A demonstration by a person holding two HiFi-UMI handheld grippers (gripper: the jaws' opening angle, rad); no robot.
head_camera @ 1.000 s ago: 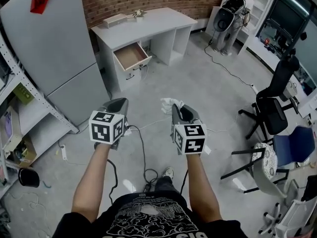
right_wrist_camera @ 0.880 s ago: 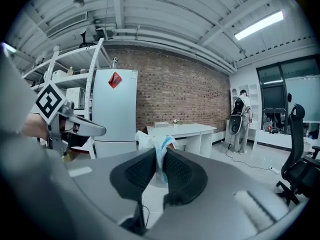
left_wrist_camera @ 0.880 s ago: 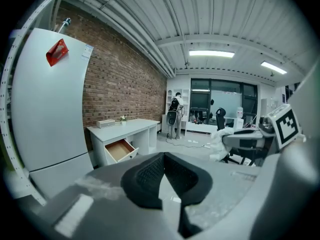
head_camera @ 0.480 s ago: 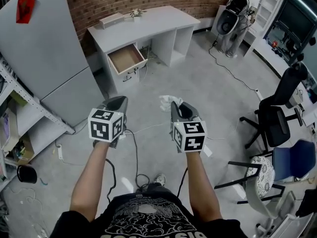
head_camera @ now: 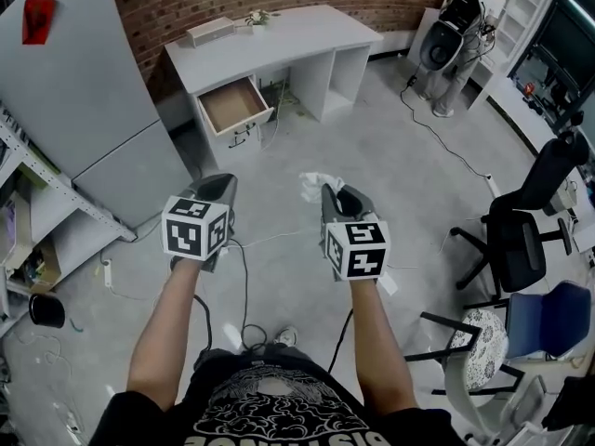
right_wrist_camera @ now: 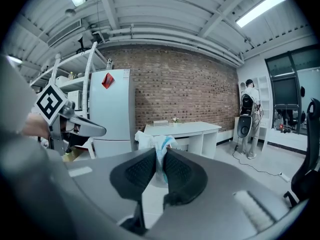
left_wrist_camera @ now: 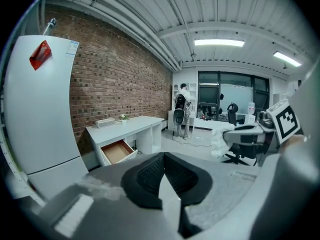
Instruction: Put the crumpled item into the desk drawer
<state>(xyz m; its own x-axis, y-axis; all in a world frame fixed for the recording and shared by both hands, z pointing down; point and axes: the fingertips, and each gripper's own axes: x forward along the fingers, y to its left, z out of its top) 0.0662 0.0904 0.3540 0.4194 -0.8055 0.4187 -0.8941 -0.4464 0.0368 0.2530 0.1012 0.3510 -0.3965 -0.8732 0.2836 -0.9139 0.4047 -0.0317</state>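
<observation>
Poking past the right tool (head_camera: 335, 196), clamped between its jaws, is one crumpled item (head_camera: 313, 184); the left tool (head_camera: 219, 186) is closed, empty.

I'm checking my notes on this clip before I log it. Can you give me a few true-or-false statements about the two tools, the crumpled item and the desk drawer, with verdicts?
1. The right tool is clamped on the crumpled item. True.
2. The desk drawer is closed. False: it stands pulled open.
3. The left tool holds a cup. False: its jaws are together with nothing between them.
4. The crumpled item lies in the drawer. False: it is in the right tool, over the floor and short of the desk.
5. A red item is stuck on the fridge. True.
</observation>
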